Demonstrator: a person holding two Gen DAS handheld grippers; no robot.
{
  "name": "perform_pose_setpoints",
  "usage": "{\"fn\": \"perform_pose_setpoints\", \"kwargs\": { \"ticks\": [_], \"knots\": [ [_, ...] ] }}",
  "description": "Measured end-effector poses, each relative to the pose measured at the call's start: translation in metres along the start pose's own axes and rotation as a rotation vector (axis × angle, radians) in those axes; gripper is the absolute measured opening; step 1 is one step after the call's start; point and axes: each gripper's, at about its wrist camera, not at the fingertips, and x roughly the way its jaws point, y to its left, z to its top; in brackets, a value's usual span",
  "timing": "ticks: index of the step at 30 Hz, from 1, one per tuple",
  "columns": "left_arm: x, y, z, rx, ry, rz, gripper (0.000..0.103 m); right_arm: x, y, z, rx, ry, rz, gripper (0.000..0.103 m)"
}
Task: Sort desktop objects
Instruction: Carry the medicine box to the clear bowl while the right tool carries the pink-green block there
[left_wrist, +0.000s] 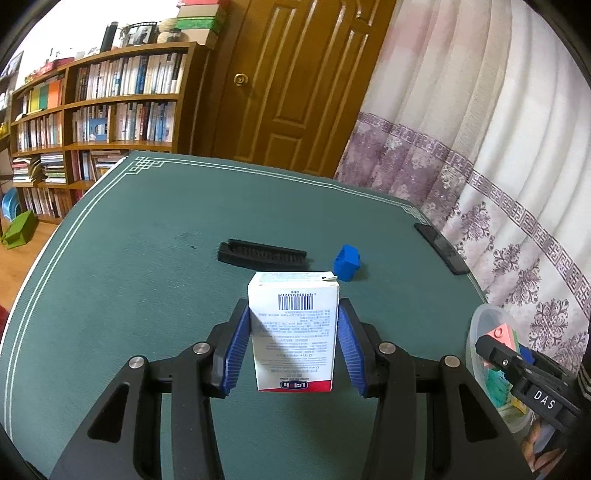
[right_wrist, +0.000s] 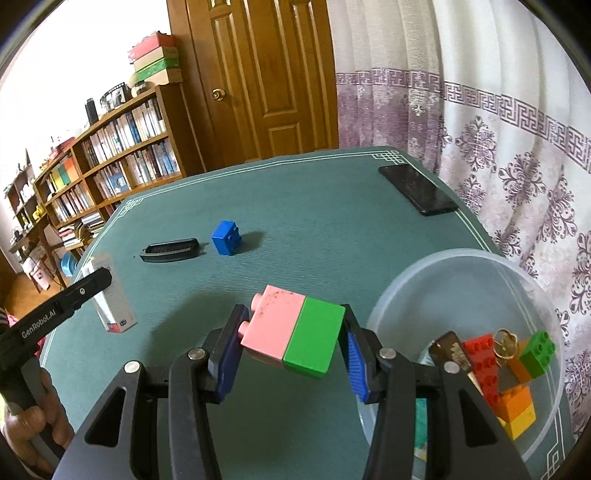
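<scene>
My left gripper (left_wrist: 293, 317) is shut on a white box (left_wrist: 293, 332) with a barcode and a red band, held upright above the green table mat (left_wrist: 147, 258). The box also shows in the right wrist view (right_wrist: 112, 299). My right gripper (right_wrist: 291, 325) is shut on a pink and green brick pair (right_wrist: 293, 334), held tilted just left of the clear plastic bowl (right_wrist: 424, 280). A blue brick (left_wrist: 347, 263) (right_wrist: 226, 238) and a black comb (left_wrist: 263, 254) (right_wrist: 170, 250) lie on the mat beyond both grippers.
A black phone (right_wrist: 417, 189) (left_wrist: 441, 247) lies near the mat's far right edge by the curtain. The bowl holds red, orange, yellow and green bricks (right_wrist: 517, 369) and a gold ring. A bookshelf and a wooden door stand behind the table.
</scene>
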Motion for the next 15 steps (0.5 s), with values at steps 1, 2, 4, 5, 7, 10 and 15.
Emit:
{"fn": "perform_pose_setpoints", "kwargs": {
  "ticks": [1,2,4,5,7,10,15],
  "knots": [
    [-0.001,-0.002,-0.001,0.004,0.001,-0.003,0.05,-0.002,-0.002,-0.001,0.003,-0.002,-0.001,0.053],
    [-0.001,-0.005,-0.002,0.007,0.003,-0.005,0.05,-0.004,-0.004,-0.002,0.007,-0.003,-0.001,0.053],
    [-0.002,-0.01,-0.003,0.017,0.006,-0.009,0.05,-0.007,-0.008,-0.003,0.011,-0.006,-0.003,0.053],
    [-0.002,-0.012,-0.003,0.021,0.007,-0.01,0.05,-0.009,-0.01,-0.004,0.014,-0.008,-0.005,0.053],
    [-0.002,-0.018,-0.005,0.031,0.01,-0.014,0.05,-0.011,-0.014,-0.005,0.023,-0.01,-0.007,0.053],
    [-0.001,-0.028,-0.007,0.043,0.019,-0.023,0.05,-0.015,-0.023,-0.007,0.042,-0.014,-0.012,0.053],
    [-0.002,-0.042,-0.01,0.061,0.035,-0.037,0.05,-0.023,-0.037,-0.008,0.064,-0.029,-0.016,0.053]
  ]
}}
